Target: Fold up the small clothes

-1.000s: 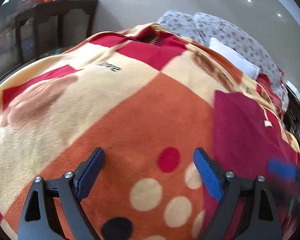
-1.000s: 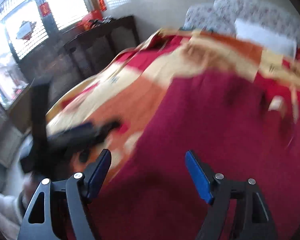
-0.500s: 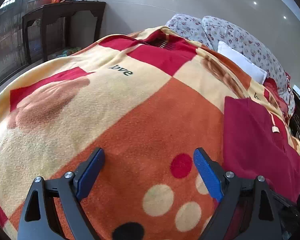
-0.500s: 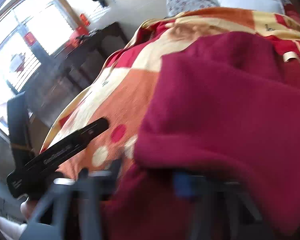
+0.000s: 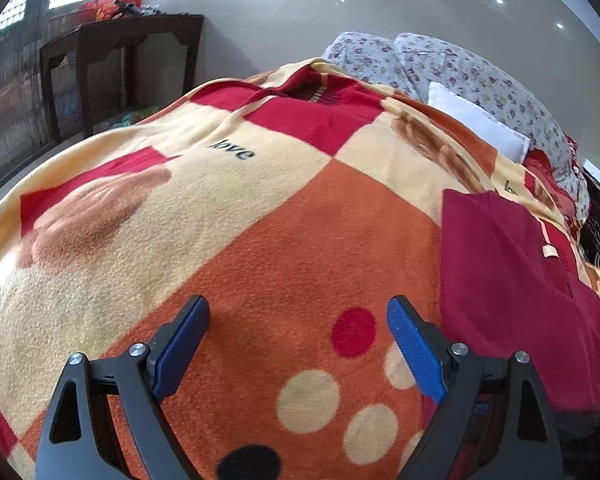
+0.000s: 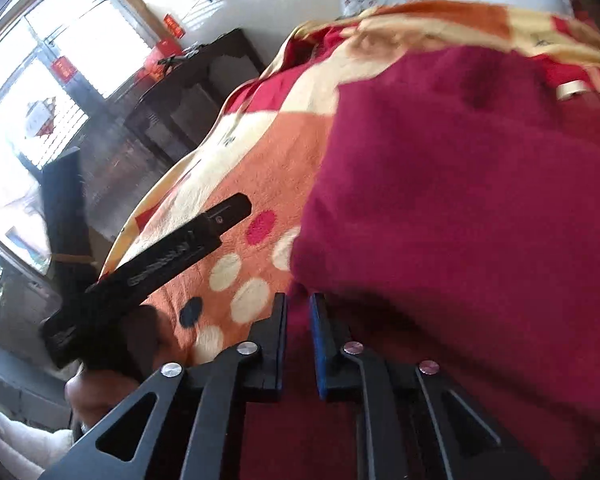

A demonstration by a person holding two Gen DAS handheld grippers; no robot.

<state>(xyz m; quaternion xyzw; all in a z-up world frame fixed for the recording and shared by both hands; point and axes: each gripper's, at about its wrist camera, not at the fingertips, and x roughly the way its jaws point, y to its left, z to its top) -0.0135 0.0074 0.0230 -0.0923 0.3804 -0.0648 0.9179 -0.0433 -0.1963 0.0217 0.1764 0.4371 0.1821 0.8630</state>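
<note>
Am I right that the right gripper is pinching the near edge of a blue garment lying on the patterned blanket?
Not quite: the garment is dark red, not blue. The right wrist view shows the right gripper closing on its near edge, with the fabric between its fingers, and the garment does lie on the patterned blanket.

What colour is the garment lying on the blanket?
Dark red garment, clearest in the left wrist view.

The right gripper, wide open a second ago, is seen with its jaws closing on the near edge of the maroon garment (cloth lies between them); that edge has been raised into a fold.
</note>
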